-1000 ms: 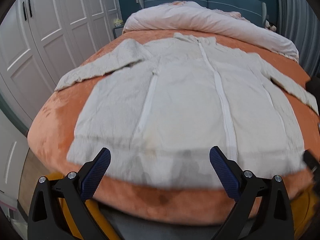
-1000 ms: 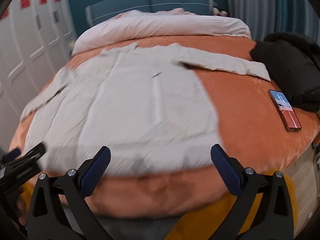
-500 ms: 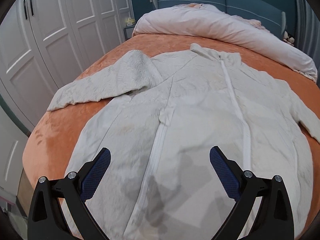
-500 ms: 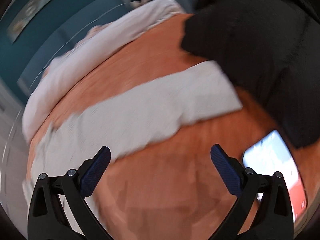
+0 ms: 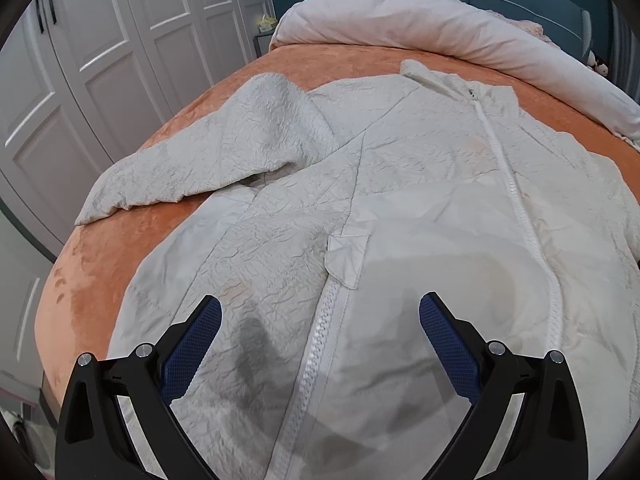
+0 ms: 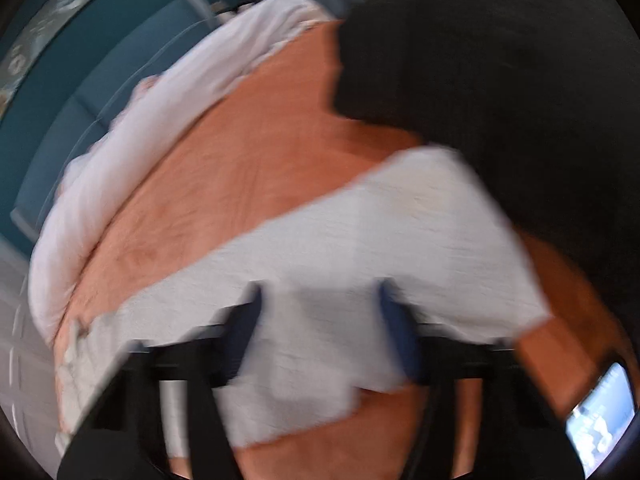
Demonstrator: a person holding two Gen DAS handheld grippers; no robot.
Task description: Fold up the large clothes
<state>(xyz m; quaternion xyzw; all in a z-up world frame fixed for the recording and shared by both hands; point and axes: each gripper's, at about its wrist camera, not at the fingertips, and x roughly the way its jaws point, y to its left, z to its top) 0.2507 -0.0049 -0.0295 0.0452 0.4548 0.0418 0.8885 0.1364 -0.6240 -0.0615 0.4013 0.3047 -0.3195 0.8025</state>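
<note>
A large cream zip-up jacket [image 5: 420,200] lies spread front-up on the orange bed cover [image 5: 100,264]. Its left sleeve [image 5: 208,160] angles out toward the bed's left edge. My left gripper [image 5: 320,328] hovers open over the jacket's lower front, with a pocket zipper [image 5: 320,352] between its fingers and nothing held. The right wrist view is blurred. There my right gripper [image 6: 320,320] sits over the jacket's other sleeve [image 6: 380,232] near its cuff. Its jaws are closing with the sleeve cloth between them, and a gap still shows.
A pale rolled duvet [image 5: 460,24] lies across the head of the bed before a blue headboard. White wardrobe doors [image 5: 120,60] stand close on the left. A black garment [image 6: 500,80] is heaped beside the sleeve cuff, and a lit phone [image 6: 600,432] lies on the cover.
My left gripper moved forward from the bed's foot over the jacket's front. My right gripper swung right to the sleeve and rolled, and its jaws narrowed from wide open.
</note>
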